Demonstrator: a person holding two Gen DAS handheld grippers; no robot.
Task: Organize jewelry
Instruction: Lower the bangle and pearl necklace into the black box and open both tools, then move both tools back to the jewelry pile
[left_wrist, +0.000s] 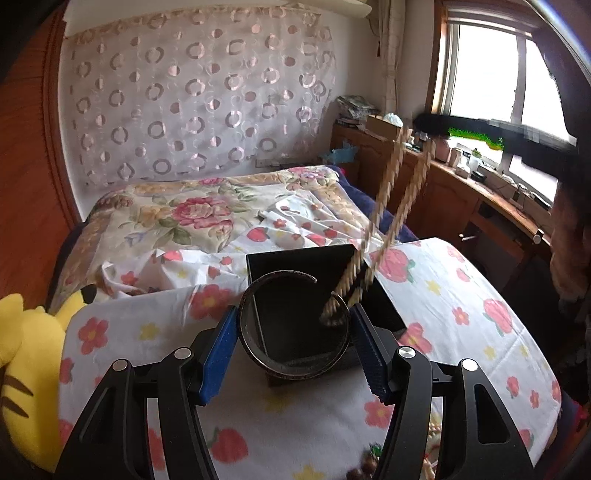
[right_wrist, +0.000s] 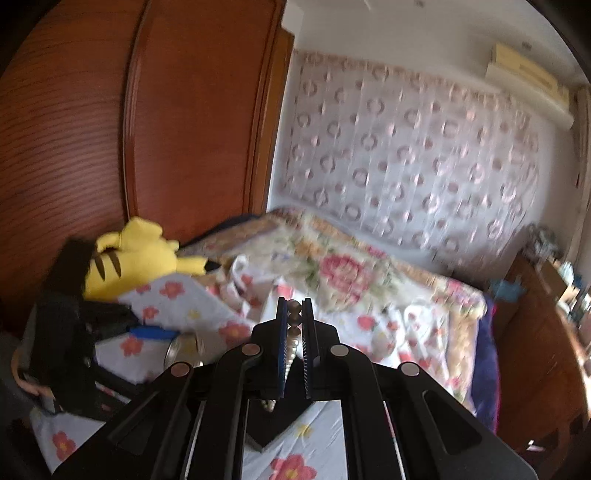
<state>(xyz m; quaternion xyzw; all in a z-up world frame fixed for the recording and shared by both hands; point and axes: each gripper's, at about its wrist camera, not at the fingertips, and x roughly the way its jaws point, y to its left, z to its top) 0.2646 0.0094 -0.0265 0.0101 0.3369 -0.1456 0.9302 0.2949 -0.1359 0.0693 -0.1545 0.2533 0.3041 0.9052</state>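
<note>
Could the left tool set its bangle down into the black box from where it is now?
Probably yes: the left tool holds the bangle right over the open black box. Only the bead necklace dangling into the box crowds it.

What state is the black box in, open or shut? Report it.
Open: the black box shows no lid, its dark interior is exposed, and the beaded necklace hangs into it.

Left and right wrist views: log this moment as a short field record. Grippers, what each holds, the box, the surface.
left gripper: shut on the cuff bangle, blue pads on its two sides
cuff bangle: dark open ring, held just over the black box
right gripper: shut on the bead strand
bead strand: pale, motion-blurred, hanging down into the black box, lower end by the bangle's gap
black box: open, on the floral cloth
nearby: yellow plush toy at the left gripper's left
</note>
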